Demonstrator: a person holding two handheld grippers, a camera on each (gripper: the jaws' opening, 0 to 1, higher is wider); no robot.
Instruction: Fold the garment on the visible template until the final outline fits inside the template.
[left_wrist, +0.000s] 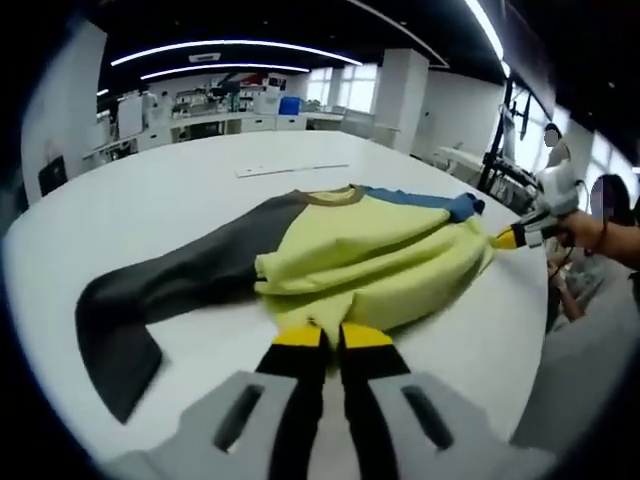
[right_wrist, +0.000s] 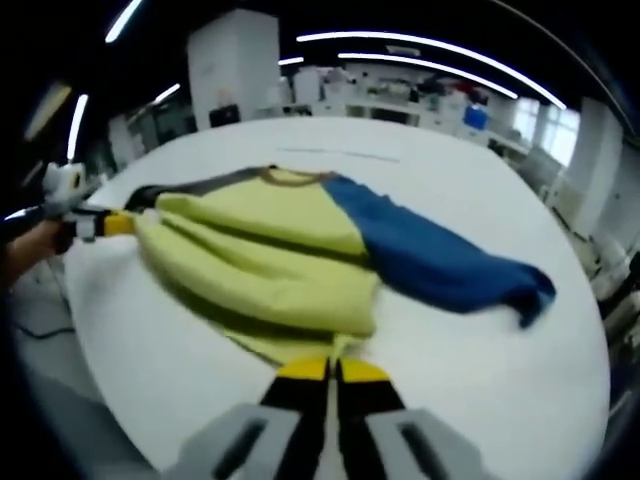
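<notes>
While both tongs, left (left_wrist: 332, 333) and right (right_wrist: 332, 368), pinch the sweatshirt (left_wrist: 360, 255) hem | body half-folded mid-frame on surface (left_wrist: 180, 190) | sleeves unfolded, template unseen

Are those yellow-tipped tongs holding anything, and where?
Both hold the shirt: left gripper and right gripper each shut on the yellow hem edge, at opposite sides.

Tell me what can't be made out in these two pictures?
- The template: hidden or too faint on the table, both views.
- Yellow garment: its hem edge is hidden behind each view's own jaws.
- Background benches: too small and blurred, both views.
</notes>
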